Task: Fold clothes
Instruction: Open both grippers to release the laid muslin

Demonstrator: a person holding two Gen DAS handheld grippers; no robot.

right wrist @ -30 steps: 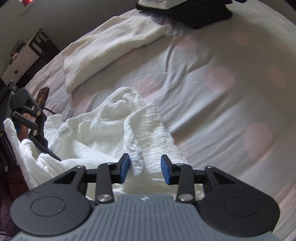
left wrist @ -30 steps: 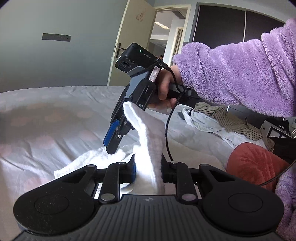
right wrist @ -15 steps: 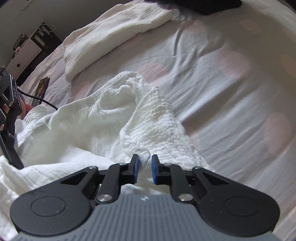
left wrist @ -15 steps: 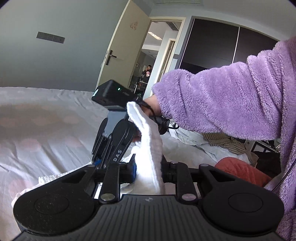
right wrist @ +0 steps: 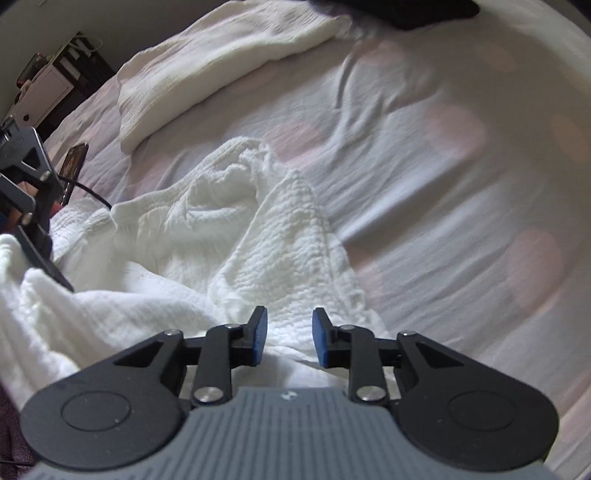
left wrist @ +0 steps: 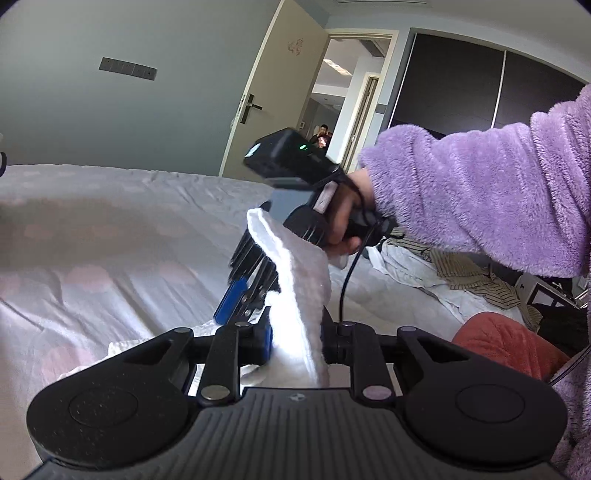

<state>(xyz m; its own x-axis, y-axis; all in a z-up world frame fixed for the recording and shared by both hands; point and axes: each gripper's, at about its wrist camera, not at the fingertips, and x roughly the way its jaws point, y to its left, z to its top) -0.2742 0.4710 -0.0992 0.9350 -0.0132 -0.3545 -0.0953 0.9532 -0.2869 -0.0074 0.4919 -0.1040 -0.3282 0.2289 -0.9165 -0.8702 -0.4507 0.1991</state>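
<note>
The white crinkled garment (right wrist: 236, 240) lies rumpled on the bed (right wrist: 424, 155), bunched toward the near edge, and one thick fold of it stands up in the left wrist view (left wrist: 295, 295). The left gripper (left wrist: 297, 341) has its fingers clenched on that raised fold, cloth pinched tight between the pads. Over in the right wrist view, the right gripper (right wrist: 289, 338) points steeply down at the garment; its fingers have just been opening and stand apart, blue pads (right wrist: 260, 332) clear of the cloth that lies in the gap beneath them, so nothing is gripped there. From the left camera that same right gripper (left wrist: 240, 291) hangs just behind the raised fold, held by a hand (left wrist: 345, 218) coming out of a fluffy purple sleeve (left wrist: 480, 192).

Further up the bed, toward its far edge, a cream folded cloth (right wrist: 221, 62) lies flat, well apart from the garment. A dark item (right wrist: 424, 11) sits at the top edge beyond it. At the bed's left edge lies a phone (right wrist: 74, 166). In the left view a striped garment (left wrist: 469, 269) is heaped on the bed's right side, and a door (left wrist: 273, 92) stands open behind.
</note>
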